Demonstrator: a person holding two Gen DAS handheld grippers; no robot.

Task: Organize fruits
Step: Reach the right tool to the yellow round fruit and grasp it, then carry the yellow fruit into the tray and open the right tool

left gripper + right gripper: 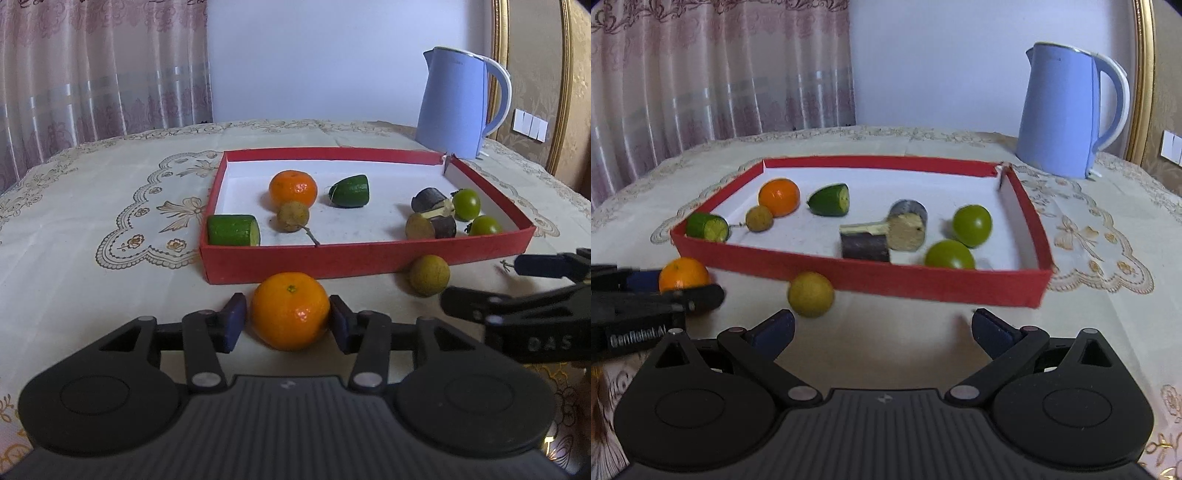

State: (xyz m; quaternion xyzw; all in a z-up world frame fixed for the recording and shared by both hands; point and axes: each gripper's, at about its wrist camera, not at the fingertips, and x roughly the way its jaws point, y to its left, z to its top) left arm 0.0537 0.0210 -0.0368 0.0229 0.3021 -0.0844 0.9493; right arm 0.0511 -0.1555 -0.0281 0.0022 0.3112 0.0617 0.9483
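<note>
An orange (290, 311) rests on the tablecloth just before the red tray (332, 263). My left gripper (287, 325) straddles it, open: the right pad (340, 326) grazes the peel and a thin gap shows at the left pad. In the right wrist view that orange (683, 275) sits by the left gripper (646, 291). My right gripper (884, 328) stands wide open with nothing between its fingers. A yellow-green round fruit (810, 294) lies ahead of it to the left, against the tray's front wall (886, 278). The tray holds an orange (293, 189), cucumber pieces, a brown round fruit, eggplant chunks and green tomatoes.
A blue kettle (456, 107) stands behind the tray's far right corner, also in the right wrist view as the kettle (1065, 110). The embroidered tablecloth (110, 221) stretches left of the tray. Curtains hang at the back left; a gold-framed wall panel is at the right.
</note>
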